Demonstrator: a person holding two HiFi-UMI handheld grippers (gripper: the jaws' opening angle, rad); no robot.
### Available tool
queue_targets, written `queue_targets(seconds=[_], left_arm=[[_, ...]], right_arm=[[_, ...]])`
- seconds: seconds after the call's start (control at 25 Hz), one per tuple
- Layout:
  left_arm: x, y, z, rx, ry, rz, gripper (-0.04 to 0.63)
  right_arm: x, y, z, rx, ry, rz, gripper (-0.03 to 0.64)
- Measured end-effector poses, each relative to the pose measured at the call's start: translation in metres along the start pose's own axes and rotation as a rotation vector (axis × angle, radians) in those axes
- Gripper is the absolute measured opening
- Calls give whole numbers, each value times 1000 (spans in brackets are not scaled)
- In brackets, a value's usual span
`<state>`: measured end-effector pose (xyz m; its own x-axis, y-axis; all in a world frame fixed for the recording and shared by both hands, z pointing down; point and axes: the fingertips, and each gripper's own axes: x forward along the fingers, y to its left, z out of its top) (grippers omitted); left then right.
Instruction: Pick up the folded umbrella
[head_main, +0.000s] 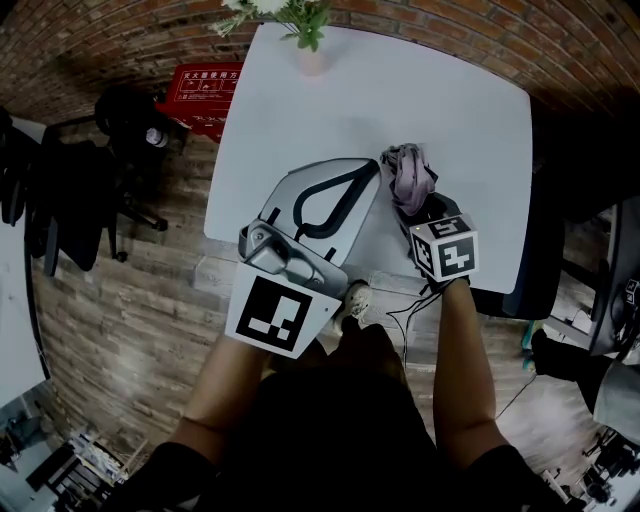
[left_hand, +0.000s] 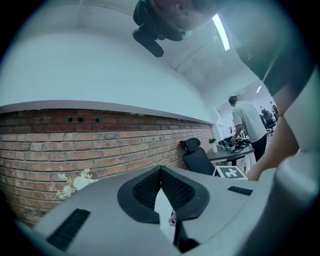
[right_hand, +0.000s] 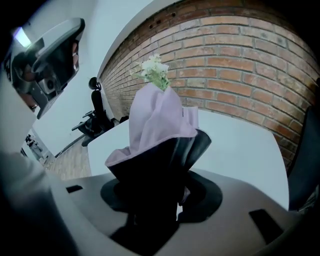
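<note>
Standing on a wooden floor (head_main: 130, 300) by a brick wall (head_main: 450, 30), the white table (head_main: 400, 100) bore a potted plant (head_main: 305, 35), partly cropped. The right gripper (right_hand: 155, 165) had its jaws pinching the lilac folded umbrella (right_hand: 155, 120) over the table's near edge, with the umbrella's lower end hidden. The left gripper (left_hand: 161, 170) had its jaws pressed together, empty.

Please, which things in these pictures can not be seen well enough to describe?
- The umbrella, its gripped end: in the right gripper view it is buried inside the right tool; in the head view the marker cube covers it.
- The plant: in the head view the top edge cuts its flowers; in the right gripper view the umbrella hides its pot.
- The red box, its print: too small to read in the head view.
- The table beneath the left tool: covered in the head view.
</note>
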<state>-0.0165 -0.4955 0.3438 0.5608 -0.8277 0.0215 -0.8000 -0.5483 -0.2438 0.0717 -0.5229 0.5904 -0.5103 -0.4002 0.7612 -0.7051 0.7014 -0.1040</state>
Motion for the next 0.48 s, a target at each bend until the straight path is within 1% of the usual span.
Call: queue_targets(seconds=[0.24, 0.48], left_arm=[[-4, 0, 9, 19, -10, 11, 12], [-9, -4, 16, 27, -18, 8, 12]], right_arm=[[-32, 0, 26, 20, -93, -19, 222], [-63, 3, 43, 2, -167, -37, 222]])
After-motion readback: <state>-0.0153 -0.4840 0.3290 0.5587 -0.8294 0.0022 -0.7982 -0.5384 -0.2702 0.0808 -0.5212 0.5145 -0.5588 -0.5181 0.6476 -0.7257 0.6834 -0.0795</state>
